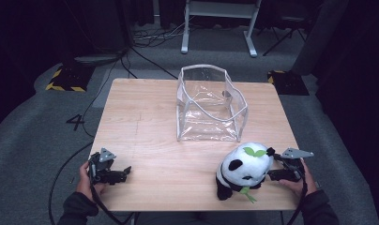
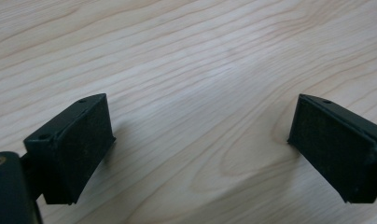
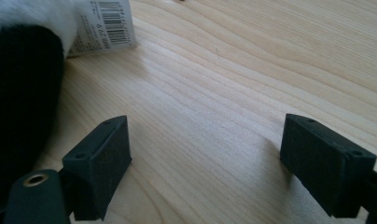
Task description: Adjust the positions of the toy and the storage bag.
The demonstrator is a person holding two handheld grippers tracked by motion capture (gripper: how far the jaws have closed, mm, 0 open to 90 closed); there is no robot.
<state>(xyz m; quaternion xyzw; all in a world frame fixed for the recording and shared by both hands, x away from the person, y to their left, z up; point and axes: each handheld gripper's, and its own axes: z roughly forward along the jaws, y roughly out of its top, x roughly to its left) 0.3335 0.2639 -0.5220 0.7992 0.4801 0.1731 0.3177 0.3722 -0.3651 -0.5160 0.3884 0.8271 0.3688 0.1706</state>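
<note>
Left claw (image 1: 127, 171) low over table (image 1: 145, 122), agape, empty | right claw (image 1: 270, 174) agape beside panda (image 1: 244, 168)

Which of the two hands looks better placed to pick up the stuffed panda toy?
The right. The right gripper sits open right beside the black-and-white plush panda toy, whose fur shows at the edge of its own view. The left gripper, also open, rests across the light wooden table, far from it.

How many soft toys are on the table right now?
1. A plush panda sits near the table's front right corner, beside the right claw and in front of the clear plastic bag. Nothing looks hidden inside the see-through bag.
</note>
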